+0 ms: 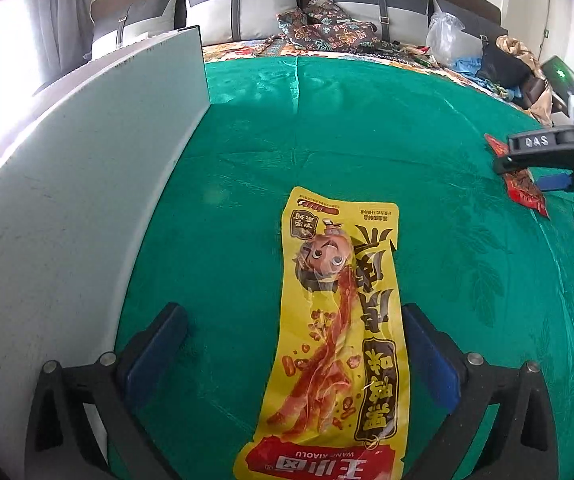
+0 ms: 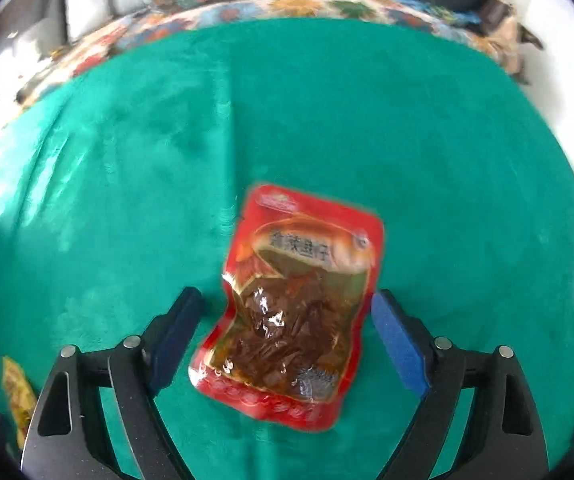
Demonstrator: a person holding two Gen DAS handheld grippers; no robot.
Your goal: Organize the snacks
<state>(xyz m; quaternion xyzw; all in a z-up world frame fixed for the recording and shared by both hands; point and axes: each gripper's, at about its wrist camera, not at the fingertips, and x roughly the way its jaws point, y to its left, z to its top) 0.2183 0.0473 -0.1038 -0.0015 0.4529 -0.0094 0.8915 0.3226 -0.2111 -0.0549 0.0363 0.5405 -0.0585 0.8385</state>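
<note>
A green velvety cloth [image 1: 367,128] covers the bed, and on it the long yellow plastic snack packet [image 1: 337,340] lies flat between the wide-open, empty left hand-held gripper [image 1: 295,344]. The right hand-held gripper [image 2: 287,332], also open and holding nothing, straddles the small red snack pouch [image 2: 299,300], so that pouch seems not yet sorted.

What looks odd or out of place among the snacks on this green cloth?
Nothing is spilled or torn. The long yellow snack packet lies flat on the green cloth, slightly slanted and with its print upside down in the left wrist view. The red snack packet lies askew and crumpled, its foil wrinkled. Both lie between open fingers, untouched.
</note>
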